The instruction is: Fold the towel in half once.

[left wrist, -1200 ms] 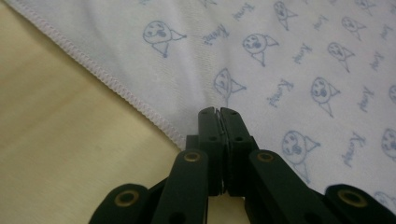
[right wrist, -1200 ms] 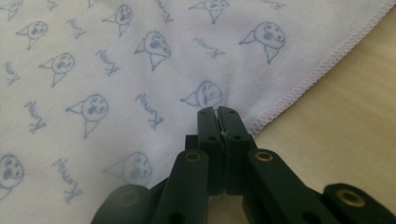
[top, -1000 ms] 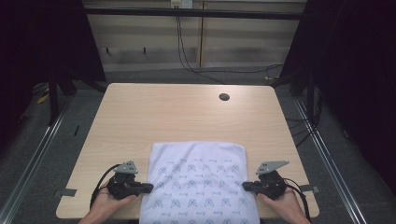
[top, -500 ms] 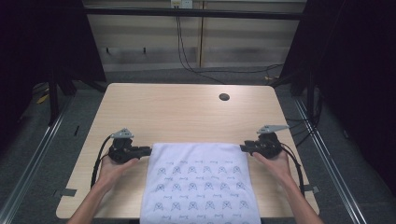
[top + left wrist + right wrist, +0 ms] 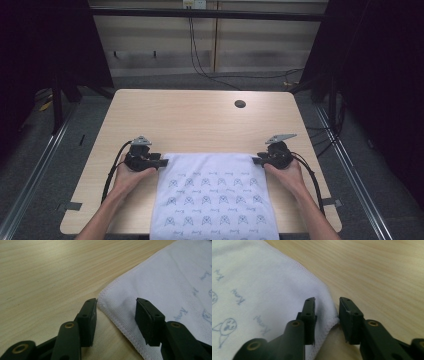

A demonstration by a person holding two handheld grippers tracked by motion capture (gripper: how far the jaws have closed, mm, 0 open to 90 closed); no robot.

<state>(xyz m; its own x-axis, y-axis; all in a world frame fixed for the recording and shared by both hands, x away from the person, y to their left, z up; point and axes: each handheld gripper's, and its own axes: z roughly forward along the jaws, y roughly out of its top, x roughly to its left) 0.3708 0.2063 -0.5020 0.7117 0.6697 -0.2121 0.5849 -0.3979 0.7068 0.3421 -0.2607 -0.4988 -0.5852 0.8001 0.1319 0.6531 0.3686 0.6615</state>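
At the near half of the table (image 5: 200, 120), the left gripper (image 5: 161, 162) sits at the cloth's (image 5: 215, 200) far-left corner and the right gripper (image 5: 256, 160) at its far-right corner. The left jaws have just been opening and stand wide, astride the stitched corner (image 5: 101, 296) with neither pad pressing. The right jaws have just been closing a little; a gap remains, the hem (image 5: 332, 322) between them but not clamped. Nothing is held.

Risk: either pad may drag the loose corner when the hand withdraws (the right gap is narrow), wrinkling or shifting the flattened far edge. A low retreat could also scrape a pad along the wood.

The cloth lies flat from table centre toward 6 o'clock, its near end overhanging the table edge, so any pull toward 6 o'clock may slide it off. Open room lies toward 12 o'clock, bare except for a dark round hole (image 5: 240, 104) at about 1 o'clock. Bare strips flank the cloth at 9 and 3 o'clock.
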